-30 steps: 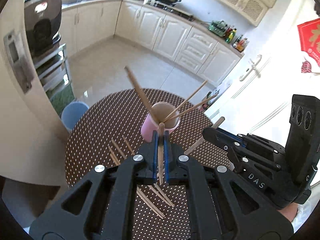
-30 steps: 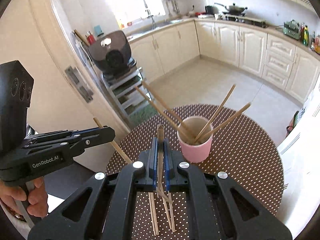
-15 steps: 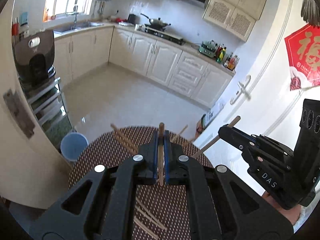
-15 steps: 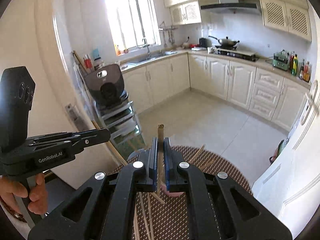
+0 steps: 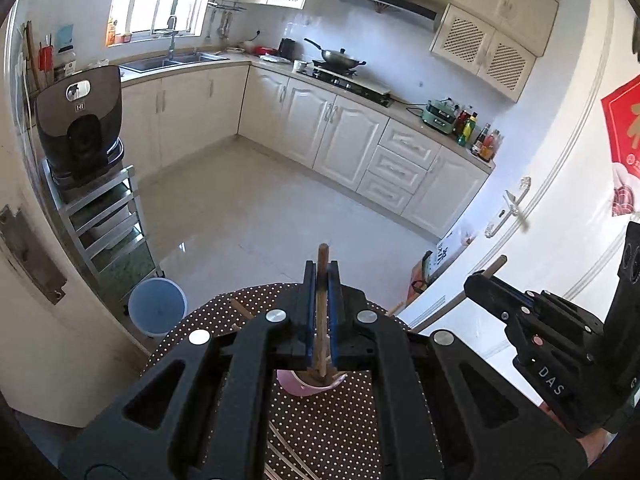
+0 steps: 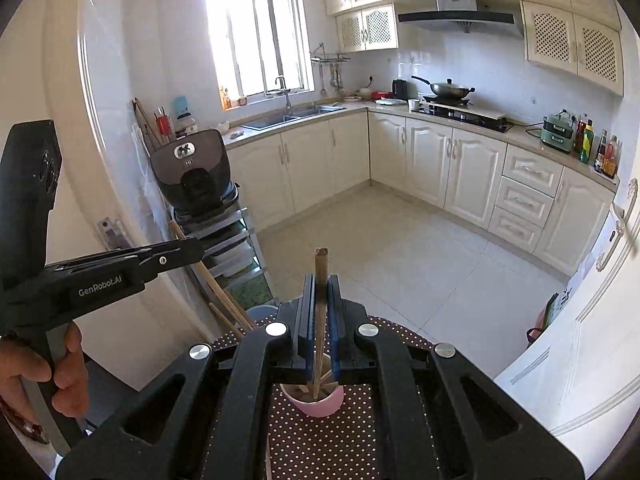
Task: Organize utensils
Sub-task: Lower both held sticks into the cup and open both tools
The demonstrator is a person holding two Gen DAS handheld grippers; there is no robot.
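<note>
Both grippers are tilted up toward the kitchen, each with a stick stood near-vertical over the cup, which reads as lining up a tip-first drop. Left black two-finger gripper [image 5: 321,304] has its blue-padded jaws pinched on one thin brown wooden chopstick [image 5: 321,312]; top end pokes above the jaws, lower end points into the small pink round cup [image 5: 308,388] just below. Right black two-finger gripper [image 6: 321,312] is likewise clamped on a second wooden chopstick [image 6: 320,320], lower end inside or just over the rim of the same pink cup [image 6: 316,402]; can't tell if it touches the bottom. Gripping mid-shaft probably keeps the stick from swinging while it is lowered. The cup sits on the round brown table with white polka dots [image 6: 320,448], near its far side, close under both grippers. Counts: two grippers, two held chopsticks, one cup. Cup already holds some sticks; a couple of ends show inside it in the right view, more stick ends poke out past the left gripper body, exact number hidden. Loose chopsticks [image 5: 288,456] lie on the table nearer the person, at least two or three, mostly blocked by the gripper. Judgement: sorting partly done, loose ones left to pick up. Likely risk is a stick catching on those already leaning in the cup.
</note>
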